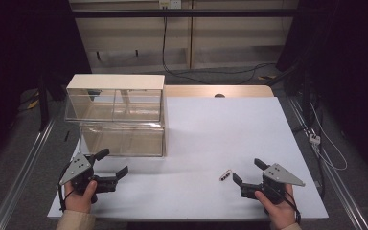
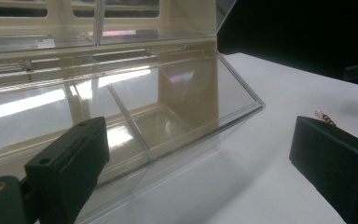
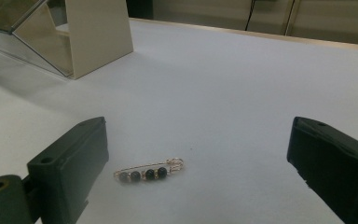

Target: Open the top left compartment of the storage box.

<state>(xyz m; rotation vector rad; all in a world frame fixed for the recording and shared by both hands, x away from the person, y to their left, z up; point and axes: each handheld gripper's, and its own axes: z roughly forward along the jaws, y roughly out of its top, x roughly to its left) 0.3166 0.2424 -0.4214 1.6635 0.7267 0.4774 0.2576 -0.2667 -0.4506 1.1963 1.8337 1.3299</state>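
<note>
A: Entry. Where does the beaded pin point(image 3: 149, 171) lie relative to the right gripper point(image 1: 248, 174)?

B: On the white table point(image 1: 211, 129), just ahead of the jaws. In the high view it sits at about ten o'clock from the gripper, near the tip of one jaw and not touching it. In the right gripper view it lies low between the two jaws, closer to the one on the left.

A: Jaw state?

B: Right gripper spread wide, nothing held. Left gripper point(image 1: 112, 164) also wide and empty, facing the clear two-tier bin point(image 1: 120, 120) at about twelve o'clock.

A: Pin orientation?

B: Flat on the table. In the high view its long axis runs from seven to one o'clock. In the right gripper view it runs nearly crosswise, looped end toward three o'clock, dark beads in a row.
</note>
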